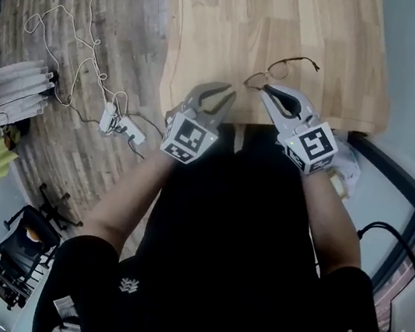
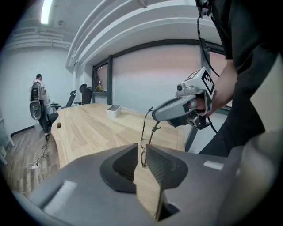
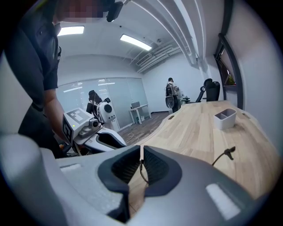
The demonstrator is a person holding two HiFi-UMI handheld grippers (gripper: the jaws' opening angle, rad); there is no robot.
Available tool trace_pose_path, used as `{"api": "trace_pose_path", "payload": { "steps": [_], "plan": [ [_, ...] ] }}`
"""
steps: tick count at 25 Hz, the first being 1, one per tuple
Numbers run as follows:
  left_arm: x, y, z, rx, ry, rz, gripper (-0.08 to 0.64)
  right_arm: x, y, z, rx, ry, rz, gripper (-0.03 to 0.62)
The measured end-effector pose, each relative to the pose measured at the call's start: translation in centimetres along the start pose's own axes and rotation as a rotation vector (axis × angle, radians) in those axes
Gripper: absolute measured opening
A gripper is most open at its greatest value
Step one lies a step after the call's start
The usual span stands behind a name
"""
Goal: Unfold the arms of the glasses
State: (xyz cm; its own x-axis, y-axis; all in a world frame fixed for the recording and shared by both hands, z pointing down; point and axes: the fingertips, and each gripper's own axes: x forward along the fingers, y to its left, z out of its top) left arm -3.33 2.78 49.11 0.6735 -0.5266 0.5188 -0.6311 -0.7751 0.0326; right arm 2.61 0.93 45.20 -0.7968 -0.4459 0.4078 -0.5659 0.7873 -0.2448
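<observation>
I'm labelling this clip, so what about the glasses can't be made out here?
Head view: the thin dark wire-framed glasses are too small to read their hinges; the grey right gripper covers one end.
Right gripper view: its fingers hide all but the pinched wire and one arm tip.
Left gripper view: the grey left gripper hides the frame's lower part.

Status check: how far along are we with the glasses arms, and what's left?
Done: one arm sticks out clear of the glasses above the table. In hand: the right gripper pinches the frame, while the left gripper stands slightly apart beside it, gripping nothing. Left: the second arm looks swung out, but the wire is too thin to tell; confirm it.
</observation>
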Motion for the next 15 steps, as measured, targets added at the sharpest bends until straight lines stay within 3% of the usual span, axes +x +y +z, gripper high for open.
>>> {"api": "trace_pose_path", "payload": {
  "steps": [15],
  "plan": [
    [-6.8,-0.3,-1.3,-0.02,-0.052,0.073,0.061,0.6,4.7,0.2,-0.061,-0.003,0.003,0.023]
  ]
}}
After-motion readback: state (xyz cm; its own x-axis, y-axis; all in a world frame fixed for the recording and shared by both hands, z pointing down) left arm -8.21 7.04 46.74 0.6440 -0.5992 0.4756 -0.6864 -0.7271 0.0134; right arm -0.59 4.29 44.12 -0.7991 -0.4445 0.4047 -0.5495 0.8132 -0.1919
